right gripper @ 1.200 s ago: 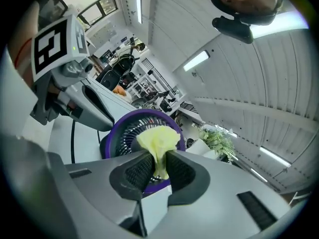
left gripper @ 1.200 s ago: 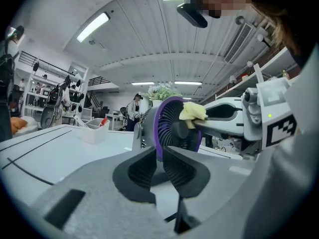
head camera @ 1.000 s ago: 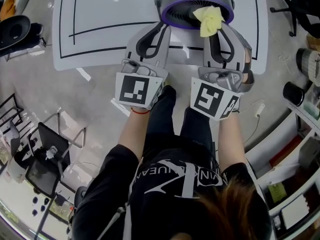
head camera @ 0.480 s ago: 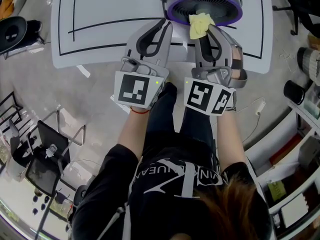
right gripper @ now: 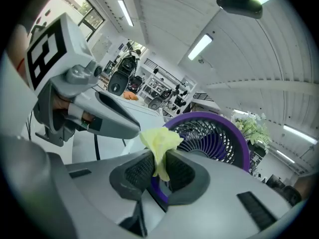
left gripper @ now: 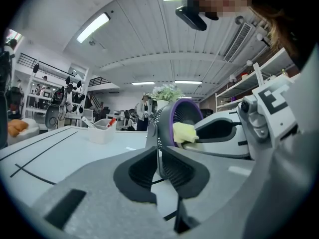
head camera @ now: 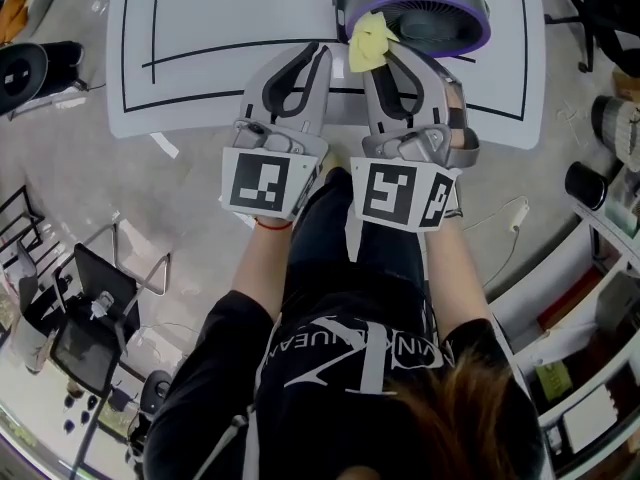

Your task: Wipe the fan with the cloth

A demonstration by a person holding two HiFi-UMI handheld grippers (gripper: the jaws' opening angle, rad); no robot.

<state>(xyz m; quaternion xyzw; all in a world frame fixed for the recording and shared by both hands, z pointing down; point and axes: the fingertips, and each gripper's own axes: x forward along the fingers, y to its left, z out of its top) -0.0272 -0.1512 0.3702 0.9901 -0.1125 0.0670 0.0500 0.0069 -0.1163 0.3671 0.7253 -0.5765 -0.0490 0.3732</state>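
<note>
Clamping right gripper pads on crumpled yellow cloth, held against fan rim at 8 o'clock in head view. Closing left gripper at 9 o'clock of right, pads narrowly apart, empty. Grey fan body, purple rim, dark grille, on white table. Far side cut off by head view's edge; base hidden.

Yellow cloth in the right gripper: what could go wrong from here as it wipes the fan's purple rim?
The crumpled yellow cloth is pinched only by a narrow fold in the right gripper, with most of it bunched beyond the fingers. Dragging it along the purple-rimmed grey fan might pull it free. The left gripper, its fingers closing on nothing, sits close beside the cloth, so the two grippers could bump.
</note>
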